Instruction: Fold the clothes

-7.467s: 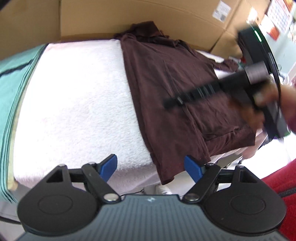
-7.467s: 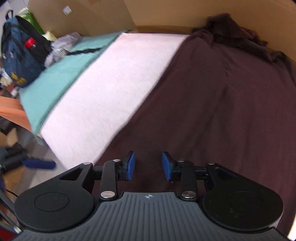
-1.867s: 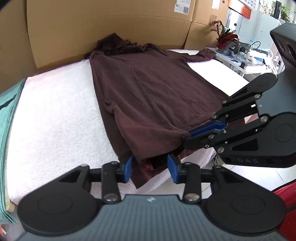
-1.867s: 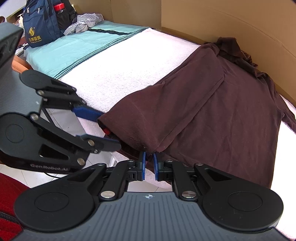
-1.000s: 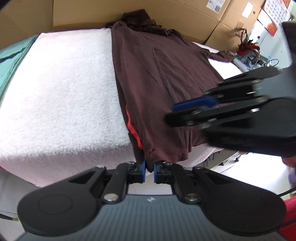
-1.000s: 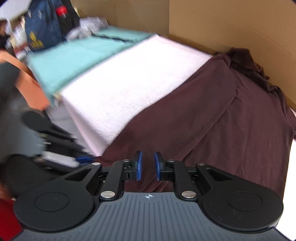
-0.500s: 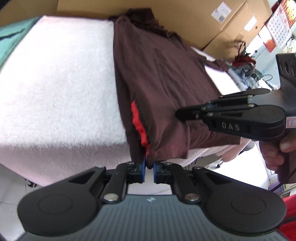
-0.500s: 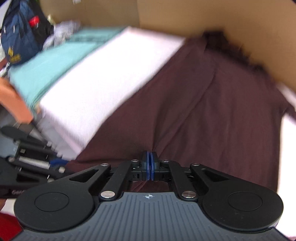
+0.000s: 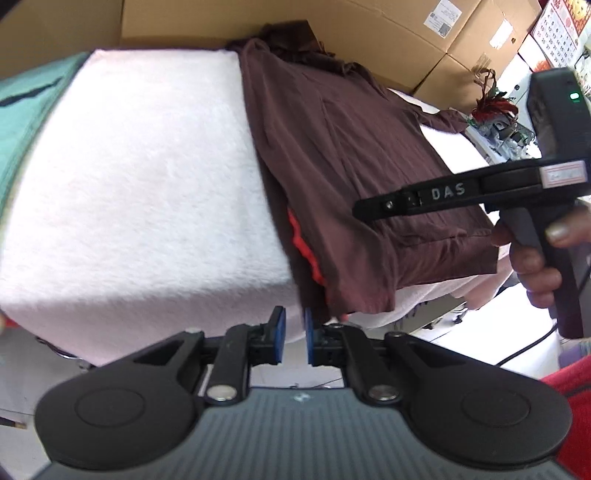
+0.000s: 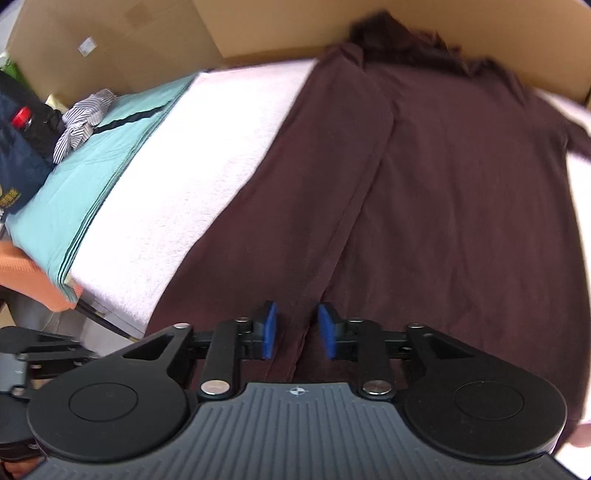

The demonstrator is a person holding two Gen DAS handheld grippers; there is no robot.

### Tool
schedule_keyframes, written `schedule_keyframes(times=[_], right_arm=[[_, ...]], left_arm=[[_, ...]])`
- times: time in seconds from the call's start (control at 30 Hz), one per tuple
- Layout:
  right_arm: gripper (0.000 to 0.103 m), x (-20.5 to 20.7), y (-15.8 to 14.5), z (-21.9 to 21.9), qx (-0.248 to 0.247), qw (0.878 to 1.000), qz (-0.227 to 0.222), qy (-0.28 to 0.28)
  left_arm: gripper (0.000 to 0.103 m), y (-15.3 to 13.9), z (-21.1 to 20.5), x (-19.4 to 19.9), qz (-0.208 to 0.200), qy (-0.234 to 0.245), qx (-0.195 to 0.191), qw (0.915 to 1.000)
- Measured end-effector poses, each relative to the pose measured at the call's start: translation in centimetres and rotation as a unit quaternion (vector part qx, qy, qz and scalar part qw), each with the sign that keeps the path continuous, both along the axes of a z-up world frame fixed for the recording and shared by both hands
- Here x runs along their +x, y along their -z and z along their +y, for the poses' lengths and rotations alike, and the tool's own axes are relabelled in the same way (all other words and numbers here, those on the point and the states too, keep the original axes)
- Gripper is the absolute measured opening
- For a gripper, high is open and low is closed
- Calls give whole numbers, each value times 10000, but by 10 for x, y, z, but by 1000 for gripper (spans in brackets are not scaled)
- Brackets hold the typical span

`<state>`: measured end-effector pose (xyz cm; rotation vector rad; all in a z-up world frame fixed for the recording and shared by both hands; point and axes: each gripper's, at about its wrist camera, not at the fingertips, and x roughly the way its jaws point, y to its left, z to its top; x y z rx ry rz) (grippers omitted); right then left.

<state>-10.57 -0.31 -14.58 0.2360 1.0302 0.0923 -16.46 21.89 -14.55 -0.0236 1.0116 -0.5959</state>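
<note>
A dark brown shirt (image 9: 354,155) lies spread on a white towel (image 9: 147,192), its left side folded over the middle, with an orange-red strip (image 9: 303,243) showing at the fold. My left gripper (image 9: 291,339) sits just below the shirt's front hem, jaws slightly apart and empty. My right gripper (image 10: 295,332) hovers over the shirt (image 10: 424,192) near its front edge, open and empty. It also shows in the left wrist view (image 9: 480,192), held in a hand above the shirt's right side.
Cardboard boxes (image 9: 369,33) stand behind the table. A teal cloth (image 10: 81,177) lies left of the towel (image 10: 207,155), with a striped garment (image 10: 85,118) and a dark bag (image 10: 18,147) beyond. An orange cloth (image 10: 26,273) hangs at the left edge.
Both grippers have let go of the shirt's hem and opened. The right one has opened from fully shut, the left one only a little. The shirt now lies flat.
</note>
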Motion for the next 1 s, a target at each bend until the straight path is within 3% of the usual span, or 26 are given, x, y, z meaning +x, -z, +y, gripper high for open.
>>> schedule_keyframes(times=[0.13,0.17,0.23,0.27,0.4,0.57,0.7,0.8,0.93,1.0], right_arm=[[3,-3,-6,5,-377,9991,-109,-135],[3,-3,-6,6,-438,9987,-113,-219],[5,0,-3,10,-477,9982,-58,-349],[6,2,-1,13,-505,9979,-36,-397],[7,6,-1,14,-745,9960,-11,-495],[8,6,-3,3,-1217,9916,162,-397],[10,18,-23,-9,-1004,9939,-313,-326],[11,46,-31,1,-644,9917,-649,-903],[10,93,-1,7,-327,9865,-403,-1551],[2,104,5,-5,-523,9832,-634,-1632]], left_arm=[[4,-27,5,6,-421,33,-266,9988],[8,-32,-1,9,-530,108,-374,9978],[28,-37,-17,15,-710,304,-564,9954],[32,-34,-27,19,-743,412,-592,9946],[27,-2,-50,30,-394,657,-330,9965],[33,2,-50,16,-648,1052,-30,9923],[37,-1,-50,23,-515,1114,-28,9924],[42,-2,-49,31,-295,1074,-92,9937],[42,-4,-48,39,-40,922,-124,9957],[42,-4,-47,40,43,822,-151,9965]])
